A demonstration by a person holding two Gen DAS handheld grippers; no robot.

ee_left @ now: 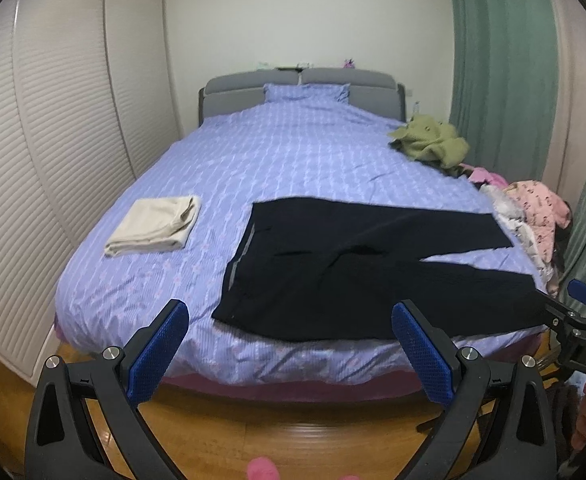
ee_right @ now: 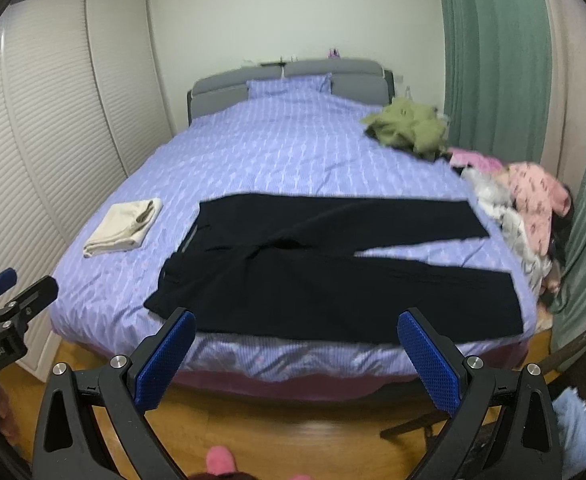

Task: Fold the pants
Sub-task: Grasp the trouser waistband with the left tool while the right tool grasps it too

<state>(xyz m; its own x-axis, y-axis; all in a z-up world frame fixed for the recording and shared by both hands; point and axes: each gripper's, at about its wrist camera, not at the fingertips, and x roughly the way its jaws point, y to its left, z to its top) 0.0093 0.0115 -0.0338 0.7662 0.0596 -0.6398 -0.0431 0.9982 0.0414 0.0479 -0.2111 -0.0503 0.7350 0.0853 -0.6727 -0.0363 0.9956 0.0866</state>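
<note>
Claws first: the left gripper [ee_left: 289, 320] has its blue pads spread wide and carries nothing, and the right gripper [ee_right: 297, 330] is the same, released and empty. Both hang in the air over the wooden floor [ee_left: 253, 428], just before the foot of the bed [ee_left: 293, 148], not touching any cloth.

Beyond them the black pants [ee_left: 353, 276] lie flat on the purple cover, near the foot edge. The waist points to the left side, and the two legs go to the right and open a little from each other. No fold is made in them, as far as I can see. So I judge the folding is not yet started: the pants are only laid out.

Further left a folded cream cloth [ee_left: 153, 226] rests on the cover. On the right edge a heap of unfolded clothes [ee_right: 525, 204] waits, with a green garment [ee_right: 409, 128] behind it.
</note>
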